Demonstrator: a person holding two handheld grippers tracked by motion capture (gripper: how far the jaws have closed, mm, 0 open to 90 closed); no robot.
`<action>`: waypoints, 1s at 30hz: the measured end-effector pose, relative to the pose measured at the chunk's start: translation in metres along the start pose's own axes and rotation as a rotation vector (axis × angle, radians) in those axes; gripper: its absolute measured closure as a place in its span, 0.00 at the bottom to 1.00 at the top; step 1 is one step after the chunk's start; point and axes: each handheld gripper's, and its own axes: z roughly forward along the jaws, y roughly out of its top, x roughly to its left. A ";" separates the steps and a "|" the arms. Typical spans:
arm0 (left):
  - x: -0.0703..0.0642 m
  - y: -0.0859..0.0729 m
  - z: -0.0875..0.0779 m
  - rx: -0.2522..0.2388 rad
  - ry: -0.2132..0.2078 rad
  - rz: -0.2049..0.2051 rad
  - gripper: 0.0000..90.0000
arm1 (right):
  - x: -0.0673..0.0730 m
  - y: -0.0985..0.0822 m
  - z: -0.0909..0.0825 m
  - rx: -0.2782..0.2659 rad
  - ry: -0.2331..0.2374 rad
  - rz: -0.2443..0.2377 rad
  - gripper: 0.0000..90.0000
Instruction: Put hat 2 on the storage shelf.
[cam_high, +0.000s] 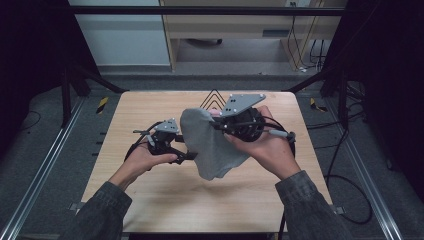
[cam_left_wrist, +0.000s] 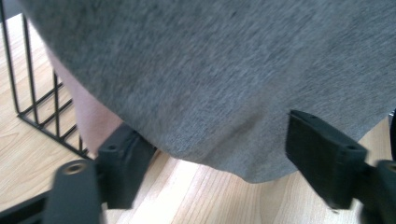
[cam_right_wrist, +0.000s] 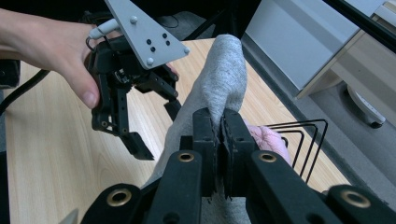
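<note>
A light wooden table (cam_high: 165, 200) with a pale, straight grain carries the scene; it stands on a grey floor (cam_high: 45, 120) between metal rails. Directly on its top stands a black wire rack (cam_high: 213, 98), near the far edge and about midway across. In the left gripper view the same rack's thin bars (cam_left_wrist: 44, 109) rest on the wood. Something pink (cam_right_wrist: 266, 137) lies beside the rack, perhaps soft cloth.

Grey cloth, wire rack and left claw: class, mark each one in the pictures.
grey cloth (cam_high: 215, 150), high view, middle of the hanging fabric.
wire rack (cam_right_wrist: 303, 140), right gripper view, its black bars.
left claw (cam_left_wrist: 210, 158), left gripper view, between its open tips.
</note>
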 end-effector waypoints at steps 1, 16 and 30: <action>0.000 0.000 0.001 0.005 0.000 0.003 0.30 | 0.000 0.000 0.000 0.000 0.001 0.000 0.96; -0.007 0.013 -0.006 -0.027 0.054 0.018 0.97 | -0.019 -0.025 -0.004 0.009 -0.040 0.069 0.95; -0.004 0.069 -0.060 0.020 0.175 0.077 0.97 | -0.053 -0.028 -0.014 -0.089 -0.106 0.191 0.95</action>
